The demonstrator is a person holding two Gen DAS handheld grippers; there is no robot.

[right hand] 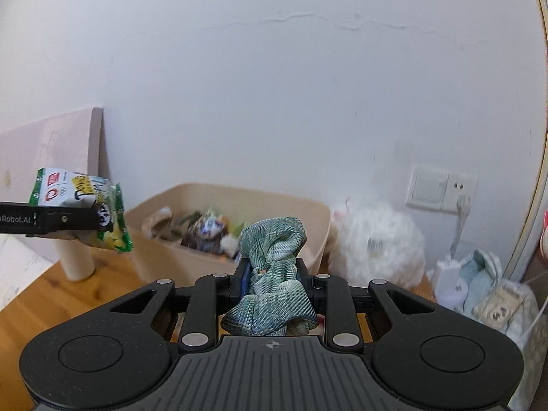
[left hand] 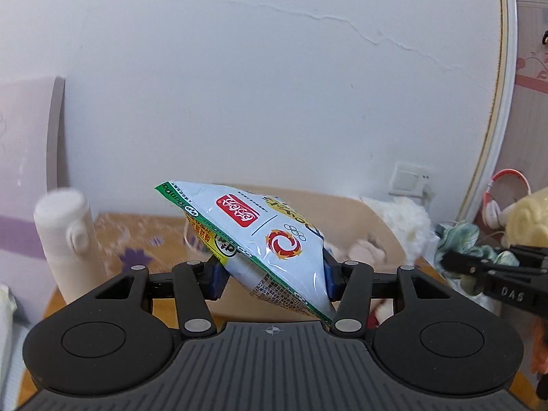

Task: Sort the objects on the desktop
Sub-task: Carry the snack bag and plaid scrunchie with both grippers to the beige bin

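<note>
My left gripper (left hand: 272, 275) is shut on a white and green snack bag (left hand: 260, 236), which sits tilted between the blue pads, lifted above the desk. From the right wrist view the same snack bag (right hand: 82, 205) hangs at the far left in the left gripper (right hand: 99, 221). My right gripper (right hand: 272, 279) is shut on a bunched green checked cloth (right hand: 272, 270) that bulges above and below the pads. The right gripper (left hand: 455, 263) with its cloth (left hand: 459, 243) shows at the right edge of the left view. A beige bin (right hand: 191, 257) stands ahead of both.
The beige bin (left hand: 387, 239) holds several wrappers and scraps. A white cylinder bottle (left hand: 68, 243) stands on the wooden desk at left. A fluffy white item (right hand: 376, 243), a wall socket (right hand: 438, 188), a charger and pastel pouches (right hand: 493, 291) crowd the right. Pink headphones (left hand: 496, 202) hang at far right.
</note>
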